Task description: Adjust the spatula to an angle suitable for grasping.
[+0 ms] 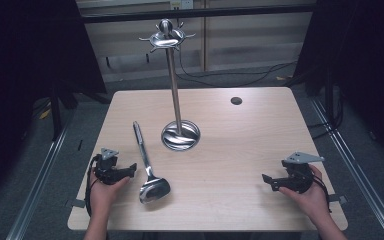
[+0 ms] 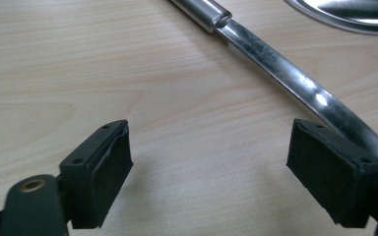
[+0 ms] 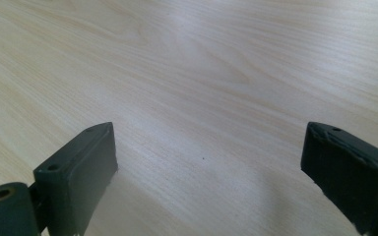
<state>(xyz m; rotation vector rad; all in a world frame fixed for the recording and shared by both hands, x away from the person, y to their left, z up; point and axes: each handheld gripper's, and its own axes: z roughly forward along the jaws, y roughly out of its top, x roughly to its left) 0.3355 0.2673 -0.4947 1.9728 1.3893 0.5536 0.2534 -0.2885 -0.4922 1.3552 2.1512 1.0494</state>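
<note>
A pale wooden tabletop is standing on grey floor, dark curtains are hanging left and right, and black cables are trailing along the far wall.

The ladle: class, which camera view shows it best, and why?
The high view: the whole ladle lies on the table, bowl near the left claw, handle pointing away toward the stand. The left gripper view gives part of its handle close up; the right gripper view gives bare tabletop.
</note>
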